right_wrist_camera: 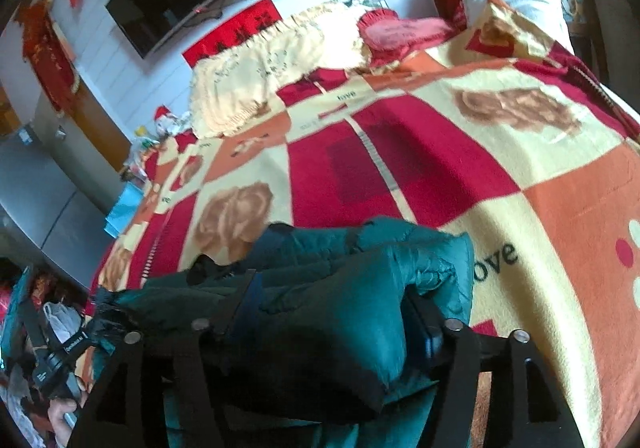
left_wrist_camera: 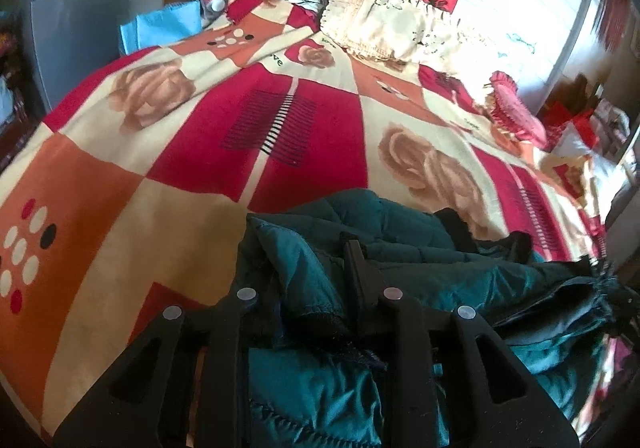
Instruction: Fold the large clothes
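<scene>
Your left tongs (left_wrist_camera: 316, 280) clamped on the jacket (left_wrist_camera: 400, 268) edge | your right tongs (right_wrist_camera: 332, 304) apart, jacket fold between them | jacket bunched at bed's (left_wrist_camera: 160, 168) near edge

A bed (left_wrist_camera: 120, 176) carries everything, spread with a blanket (left_wrist_camera: 256, 136) checked in red, cream and orange with rose prints. On it, at the near edge, lies a bunched teal jacket (left_wrist_camera: 400, 248). At the far end rest a cream frilled pillow (left_wrist_camera: 384, 24) and a red heart-shaped cushion (left_wrist_camera: 516, 108).
</scene>
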Action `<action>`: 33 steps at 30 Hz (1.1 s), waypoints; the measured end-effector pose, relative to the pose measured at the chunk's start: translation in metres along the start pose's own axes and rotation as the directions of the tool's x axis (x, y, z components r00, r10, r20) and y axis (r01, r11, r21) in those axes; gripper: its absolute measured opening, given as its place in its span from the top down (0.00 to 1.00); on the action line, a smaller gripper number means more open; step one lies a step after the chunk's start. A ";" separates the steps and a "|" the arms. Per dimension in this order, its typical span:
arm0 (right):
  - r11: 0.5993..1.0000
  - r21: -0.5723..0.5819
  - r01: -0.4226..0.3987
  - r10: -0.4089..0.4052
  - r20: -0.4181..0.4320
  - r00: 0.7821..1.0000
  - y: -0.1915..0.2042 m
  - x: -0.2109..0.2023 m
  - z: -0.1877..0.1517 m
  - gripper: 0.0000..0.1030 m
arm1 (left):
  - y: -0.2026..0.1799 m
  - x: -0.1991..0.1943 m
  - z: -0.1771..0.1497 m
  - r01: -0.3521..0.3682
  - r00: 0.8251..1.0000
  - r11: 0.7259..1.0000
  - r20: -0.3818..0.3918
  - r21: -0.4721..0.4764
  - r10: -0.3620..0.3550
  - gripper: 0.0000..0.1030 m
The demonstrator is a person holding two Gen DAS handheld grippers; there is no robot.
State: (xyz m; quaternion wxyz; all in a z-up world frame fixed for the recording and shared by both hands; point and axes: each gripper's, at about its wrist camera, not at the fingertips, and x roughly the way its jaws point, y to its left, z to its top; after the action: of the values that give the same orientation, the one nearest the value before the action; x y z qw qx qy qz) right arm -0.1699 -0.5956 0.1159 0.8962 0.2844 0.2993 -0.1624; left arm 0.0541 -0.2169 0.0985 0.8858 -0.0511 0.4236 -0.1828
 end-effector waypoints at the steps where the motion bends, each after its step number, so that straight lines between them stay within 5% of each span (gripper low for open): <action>1: 1.000 0.005 -0.005 0.005 0.014 1.000 0.001 -0.005 0.002 0.34 | 0.004 -0.003 0.002 0.030 1.000 0.999 -0.005 -0.018 -0.030 0.73; 10: 0.999 -0.032 0.006 -0.001 0.169 0.986 0.023 -0.057 0.012 0.32 | 0.016 -0.041 0.012 0.173 0.984 0.982 0.062 -0.078 -0.168 0.51; 11: 0.999 -0.045 0.001 0.007 0.179 0.984 0.029 -0.061 0.011 0.32 | 0.017 -0.046 0.013 0.169 0.983 0.982 0.084 -0.085 -0.162 0.41; 13: 0.997 -0.078 -0.015 0.028 0.173 0.985 0.041 -0.062 0.009 0.32 | 0.023 -0.060 0.011 0.169 0.977 0.979 0.151 -0.115 -0.151 0.27; 17: 0.983 -0.180 -0.033 0.048 0.076 0.996 0.071 -0.042 -0.005 0.32 | 0.023 -0.074 0.003 0.168 0.972 0.980 0.186 -0.107 -0.146 0.26; 24: 0.928 -0.372 -0.002 -0.019 -0.052 0.998 0.118 0.016 -0.042 0.32 | -0.006 -0.048 -0.023 0.029 0.991 0.999 0.129 0.028 -0.032 0.26; 30: 0.876 -0.476 0.073 -0.111 -0.050 0.993 0.136 0.060 -0.048 0.32 | -0.018 0.002 -0.023 -0.097 0.995 0.992 0.042 0.075 0.094 0.26; 33: 0.884 -0.454 0.108 -0.147 -0.051 0.988 0.127 0.078 -0.041 0.32 | -0.016 0.018 -0.018 -0.106 0.994 0.992 0.040 0.063 0.103 0.26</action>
State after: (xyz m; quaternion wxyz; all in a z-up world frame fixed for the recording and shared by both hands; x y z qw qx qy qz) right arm -0.0696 -0.4803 0.0919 0.9116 0.0556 0.3842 -0.1352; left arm 0.0464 -0.2377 0.0780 0.9029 -0.0031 0.4032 -0.1489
